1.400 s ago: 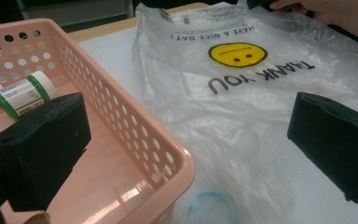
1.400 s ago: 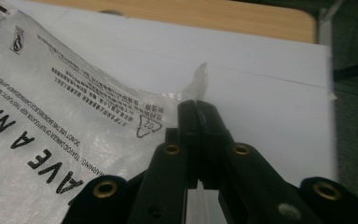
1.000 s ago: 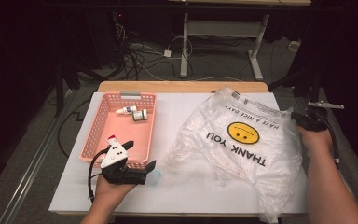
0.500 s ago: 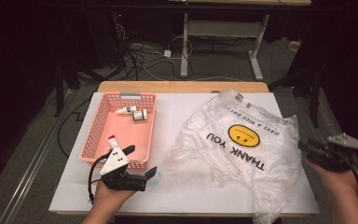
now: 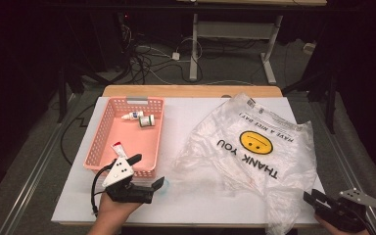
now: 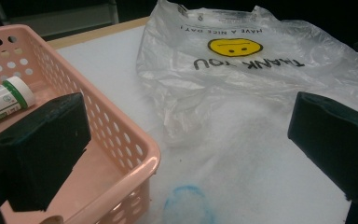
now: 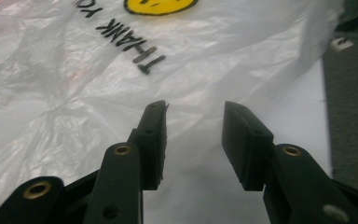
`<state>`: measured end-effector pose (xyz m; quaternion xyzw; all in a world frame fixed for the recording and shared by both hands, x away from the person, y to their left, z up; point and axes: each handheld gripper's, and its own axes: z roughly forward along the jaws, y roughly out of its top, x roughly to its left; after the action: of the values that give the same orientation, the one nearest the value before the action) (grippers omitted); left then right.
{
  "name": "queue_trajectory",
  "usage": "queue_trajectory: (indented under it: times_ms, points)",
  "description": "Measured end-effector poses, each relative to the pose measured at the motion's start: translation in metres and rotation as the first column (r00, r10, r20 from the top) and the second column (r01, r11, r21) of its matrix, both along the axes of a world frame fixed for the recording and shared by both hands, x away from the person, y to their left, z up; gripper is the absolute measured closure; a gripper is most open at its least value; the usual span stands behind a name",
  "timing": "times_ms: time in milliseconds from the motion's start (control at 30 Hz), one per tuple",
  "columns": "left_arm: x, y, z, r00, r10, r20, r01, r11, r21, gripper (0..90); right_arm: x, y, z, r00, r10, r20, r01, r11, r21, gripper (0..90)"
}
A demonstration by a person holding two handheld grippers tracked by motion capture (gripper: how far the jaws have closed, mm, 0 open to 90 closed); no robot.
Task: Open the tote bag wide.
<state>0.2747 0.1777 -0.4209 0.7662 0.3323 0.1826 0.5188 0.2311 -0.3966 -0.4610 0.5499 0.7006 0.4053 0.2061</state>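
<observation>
Two black jaws on your left gripper (image 5: 149, 172) stand wide apart and hold nothing. One sits over the near corner of the pink basket (image 5: 104, 128), the other over the white table (image 5: 196, 205). Your right gripper (image 5: 309, 197) has its jaws parted too, with nothing between them, at the near right corner of the table, just beside the edge of the plastic bag (image 5: 254, 156). That bag lies flat and crumpled, its smiley face up. Inside the basket lie two small bottles (image 5: 139, 117).
</observation>
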Motion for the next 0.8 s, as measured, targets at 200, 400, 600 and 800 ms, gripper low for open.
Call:
queue_trajectory:
  times_ms: [200, 400, 600, 800]
  points:
    - [0.004, 0.0, -0.001, 1.0, 0.004, -0.008, -0.004, 0.9999, -0.011, 0.0, 0.002, 0.015, -0.012, 0.9951, 0.07, -0.07, -0.075, 0.995, -0.068, 88.5]
    - [0.004, 0.002, -0.001, 0.9999, 0.004, -0.01, -0.004, 0.9999, -0.015, 0.0, 0.0, 0.033, -0.007, 0.9909, 0.127, -0.043, -0.131, 0.986, -0.102, 90.0]
    - [0.005, 0.004, -0.002, 0.9998, 0.013, -0.013, -0.014, 0.9998, -0.013, 0.0, -0.002, 0.054, -0.005, 0.9825, 0.183, -0.034, -0.186, 0.976, -0.111, 89.9]
    - [0.007, 0.007, -0.003, 0.9995, 0.024, -0.022, -0.024, 0.9995, -0.022, 0.0, -0.005, 0.082, -0.008, 0.9623, 0.268, -0.046, -0.272, 0.955, -0.122, 89.8]
